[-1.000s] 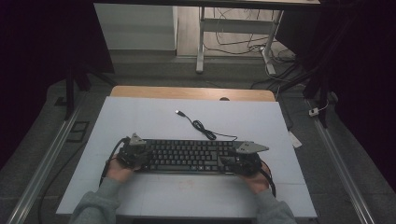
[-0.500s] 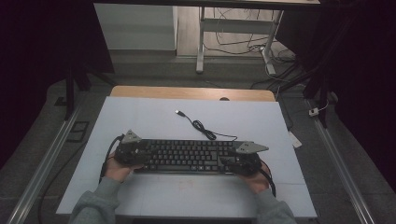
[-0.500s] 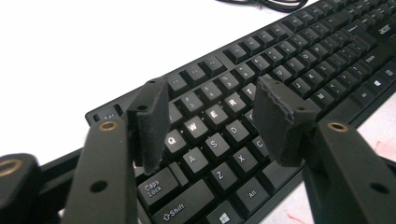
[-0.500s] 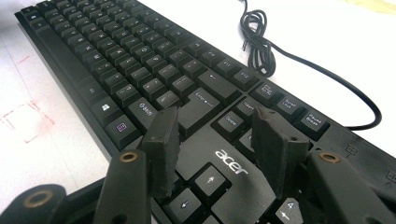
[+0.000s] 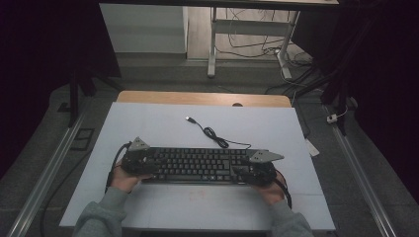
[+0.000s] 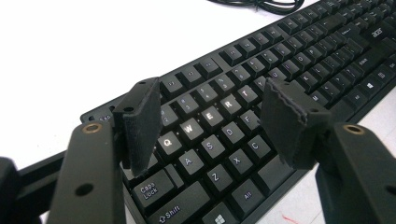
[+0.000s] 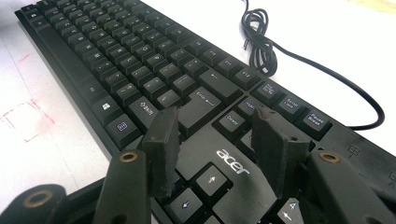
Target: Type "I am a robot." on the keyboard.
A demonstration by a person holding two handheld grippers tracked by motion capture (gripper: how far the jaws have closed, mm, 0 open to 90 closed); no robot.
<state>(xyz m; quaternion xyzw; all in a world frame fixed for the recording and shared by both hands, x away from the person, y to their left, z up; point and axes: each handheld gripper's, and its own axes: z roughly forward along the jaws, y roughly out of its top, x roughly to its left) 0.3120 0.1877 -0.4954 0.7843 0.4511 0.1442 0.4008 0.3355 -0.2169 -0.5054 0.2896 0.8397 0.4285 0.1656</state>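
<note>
- A flat, rectangular black plastic keyboard (image 5: 200, 165) is seen lying crosswise on the near half of the smooth white desk (image 5: 158, 128).
- Its thin black cable (image 5: 213, 134) is coiled once behind it, ending in a plug.
- The left gripper (image 6: 212, 123) is held over the keyboard's left end; its fingers (image 6: 140, 123), faced with matte, rough-edged black pads, have just been opening and are parted above the letter keys, nothing pressed between them.
- The right gripper (image 7: 215, 149) is held at the right end, its fingers (image 7: 161, 147) spread apart over the arrow-key area, gripping nothing.
- Faint red marks (image 7: 25, 119) are seen on the desk.
</note>
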